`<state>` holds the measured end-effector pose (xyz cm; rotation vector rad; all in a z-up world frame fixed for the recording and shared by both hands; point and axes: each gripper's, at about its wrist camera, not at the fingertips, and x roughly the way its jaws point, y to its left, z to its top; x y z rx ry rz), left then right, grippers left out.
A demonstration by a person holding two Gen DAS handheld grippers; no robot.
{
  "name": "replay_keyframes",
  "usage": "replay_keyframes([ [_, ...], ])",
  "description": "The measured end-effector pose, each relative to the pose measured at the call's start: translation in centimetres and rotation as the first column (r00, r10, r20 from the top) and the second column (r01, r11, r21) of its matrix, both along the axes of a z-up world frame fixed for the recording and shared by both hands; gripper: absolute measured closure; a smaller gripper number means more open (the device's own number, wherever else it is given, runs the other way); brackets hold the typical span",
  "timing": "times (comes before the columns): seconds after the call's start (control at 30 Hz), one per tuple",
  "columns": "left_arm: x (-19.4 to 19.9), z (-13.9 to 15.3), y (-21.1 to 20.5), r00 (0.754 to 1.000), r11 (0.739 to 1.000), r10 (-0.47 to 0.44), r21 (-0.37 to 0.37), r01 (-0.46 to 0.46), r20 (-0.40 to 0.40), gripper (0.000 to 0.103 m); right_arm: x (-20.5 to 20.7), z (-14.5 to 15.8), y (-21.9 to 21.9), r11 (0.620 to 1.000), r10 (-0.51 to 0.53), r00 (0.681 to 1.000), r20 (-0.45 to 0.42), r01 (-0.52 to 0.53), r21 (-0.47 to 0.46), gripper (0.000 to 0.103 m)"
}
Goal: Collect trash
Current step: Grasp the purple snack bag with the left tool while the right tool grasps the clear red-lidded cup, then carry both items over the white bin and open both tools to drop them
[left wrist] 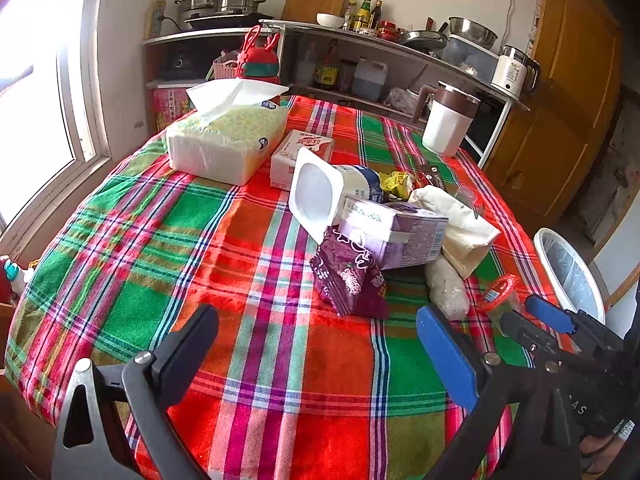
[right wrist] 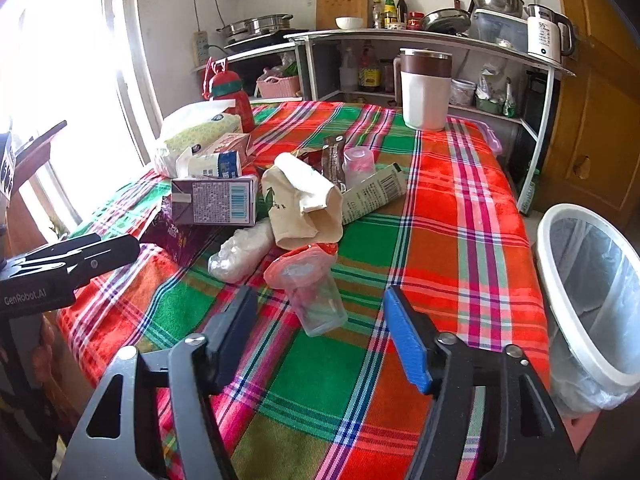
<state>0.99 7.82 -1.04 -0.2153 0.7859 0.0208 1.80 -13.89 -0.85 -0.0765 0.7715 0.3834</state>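
Left wrist view gives me the left gripper [left wrist: 320, 344] hovering over the plaid tablecloth [left wrist: 200, 248], its fingers spread wide with nothing between them. Ahead of it I see the heap of trash: a purple snack wrapper [left wrist: 350, 276] lying nearest, a purple drink carton [left wrist: 396, 232] on its side just behind and touching it, and an empty white yogurt cup [left wrist: 320, 192] tipped over with its mouth facing me. A crumpled beige paper bag [left wrist: 460, 220] lies to the right of the carton, with a wad of clear plastic [left wrist: 446, 286] just below it. A tissue pack [left wrist: 228, 140] sits well apart at the far left, and a white jug with a brown lid [left wrist: 448, 120] stands upright at the far edge. From the right wrist view, the right gripper [right wrist: 320, 320] is also wide apart and empty, and a clear plastic cup [right wrist: 320, 300] with a peeled red foil lid [right wrist: 298, 262] lies tilted on the cloth between and just beyond its fingertips, not touched by either. The lined white trash bin [right wrist: 560, 248] stands off the table's right side. I cannot read the labels on the cartons.
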Motion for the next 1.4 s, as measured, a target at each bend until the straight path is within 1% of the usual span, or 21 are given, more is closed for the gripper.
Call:
replay_keyframes([
  [0.07,0.5,-0.1,0.1,1.000,1.000,-0.009,-0.012,0.009,0.004,0.003,0.2,-0.2,0.0,1.000,-0.003,1.000,-0.012,0.003,-0.002,0.067],
  [0.17,1.4,-0.6,0.4,1.000,1.000,-0.008,-0.026,0.007,-0.007,0.003,0.5,-0.3,-0.2,1.000,0.004,1.000,-0.028,-0.003,0.011,0.074],
  [0.27,2.3,-1.0,0.6,1.000,0.999,-0.007,-0.041,0.007,-0.023,0.003,0.4,-0.3,-0.4,1.000,-0.009,1.000,-0.020,0.009,0.024,0.075],
  [0.33,2.8,-1.3,0.5,0.999,0.997,-0.023,-0.070,0.021,-0.027,0.003,0.2,-0.2,-0.8,0.999,-0.020,1.000,-0.015,0.020,0.041,0.076],
  [0.37,3.1,-1.5,0.5,0.999,0.997,-0.028,-0.079,0.025,-0.034,0.005,0.2,0.0,-1.0,0.998,-0.026,1.000,-0.012,0.027,0.049,0.076],
  [0.43,3.6,-2.0,0.4,0.998,0.998,-0.014,-0.064,0.011,-0.061,0.009,0.1,0.3,-1.5,0.997,-0.040,0.999,-0.006,0.040,0.063,0.076],
  [0.5,3.8,-2.2,0.2,0.998,0.998,-0.011,-0.060,0.007,-0.063,0.013,0.0,0.5,-1.8,0.996,-0.052,0.999,0.000,0.052,0.069,0.076],
  [0.63,4.2,-2.5,-0.1,0.997,1.000,0.002,-0.010,-0.002,-0.075,0.022,-0.2,0.7,-2.2,0.995,-0.069,0.998,0.003,0.069,0.078,0.076],
  [0.67,4.1,-2.5,-0.2,0.998,1.000,-0.001,-0.008,0.000,-0.070,0.028,-0.2,0.7,-2.3,0.994,-0.071,0.997,0.003,0.071,0.080,0.076],
  [0.73,4.0,-2.4,0.1,0.998,1.000,-0.004,-0.024,0.002,-0.069,0.034,-0.4,0.6,-2.5,0.993,-0.078,0.997,0.002,0.077,0.085,0.076],
  [0.8,4.0,-2.4,0.2,0.998,1.000,0.002,-0.023,-0.003,-0.067,0.042,-0.5,0.6,-2.7,0.992,-0.085,0.996,0.002,0.084,0.090,0.076],
  [0.83,4.0,-2.3,0.3,0.998,1.000,0.009,-0.014,-0.010,-0.066,0.050,-0.5,0.6,-2.8,0.992,-0.088,0.996,0.001,0.087,0.093,0.076],
  [0.87,3.9,-2.3,0.3,0.998,1.000,0.011,-0.010,-0.012,-0.063,0.055,-0.6,0.6,-2.9,0.992,-0.089,0.996,0.001,0.089,0.093,0.076],
  [0.93,3.8,-2.3,0.4,0.998,1.000,0.010,-0.021,-0.011,-0.060,0.061,-0.7,0.6,-3.1,0.991,-0.098,0.995,0.003,0.097,0.096,0.076],
  [1.03,3.4,-2.2,0.4,0.999,1.000,0.017,-0.007,-0.017,-0.046,0.062,-0.8,0.6,-3.4,0.990,-0.106,0.994,0.003,0.105,0.099,0.076],
  [1.17,2.8,-1.9,0.6,0.999,1.000,0.023,-0.012,-0.024,-0.030,0.063,-1.2,0.7,-3.9,0.988,-0.114,0.994,0.007,0.112,0.107,0.076],
  [1.4,1.0,-0.2,0.2,1.000,1.000,0.003,0.007,-0.003,0.015,0.063,-1.6,1.4,-4.6,0.984,-0.129,0.991,0.027,0.124,0.127,0.076],
])
